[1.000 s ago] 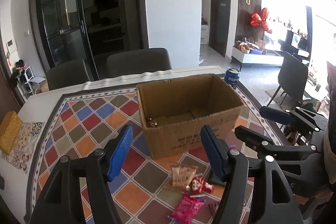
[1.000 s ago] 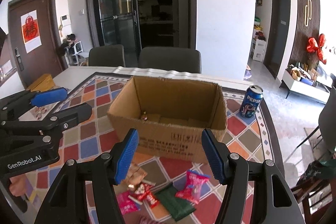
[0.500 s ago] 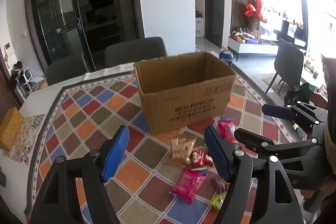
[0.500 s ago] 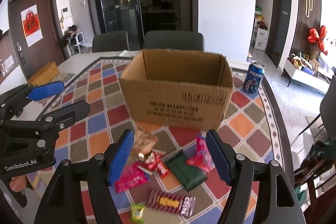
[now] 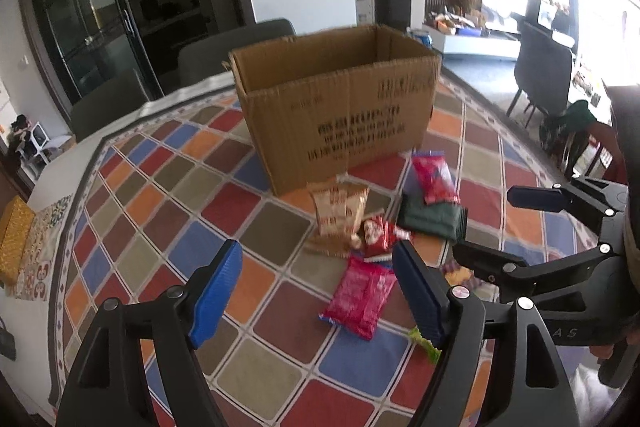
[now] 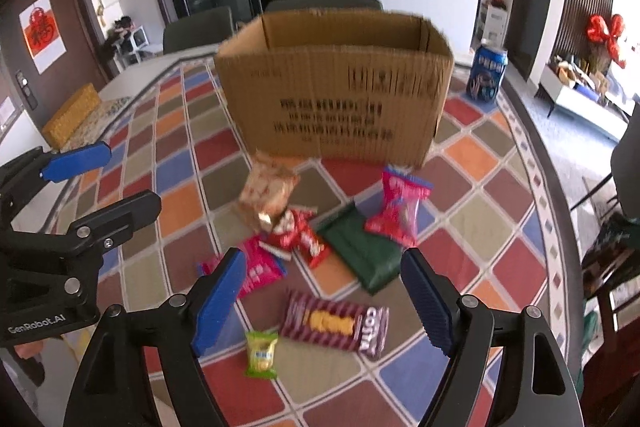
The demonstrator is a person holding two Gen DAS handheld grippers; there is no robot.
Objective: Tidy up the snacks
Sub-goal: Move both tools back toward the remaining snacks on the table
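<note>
An open cardboard box (image 5: 336, 99) (image 6: 336, 87) stands on the checkered tablecloth. In front of it lie several snack packs: a tan bag (image 6: 266, 193), a red wrapper (image 6: 296, 231), a pink pack (image 5: 360, 293) (image 6: 256, 269), a dark green pouch (image 6: 360, 251), a pink-red bag (image 6: 400, 207), a maroon biscuit pack (image 6: 336, 323) and a small green candy (image 6: 262, 353). My left gripper (image 5: 316, 295) is open and empty above the pink pack. My right gripper (image 6: 322, 301) is open and empty above the biscuit pack.
A blue Pepsi can (image 6: 486, 73) stands right of the box. A yellow box (image 6: 72, 115) lies at the table's left edge on a patterned mat. Grey chairs (image 6: 324, 5) stand behind the table. The table edge curves along the right.
Both grippers have pulled back from the box and tilted down toward the snacks; more packs have come into view. Both stay open and empty.
</note>
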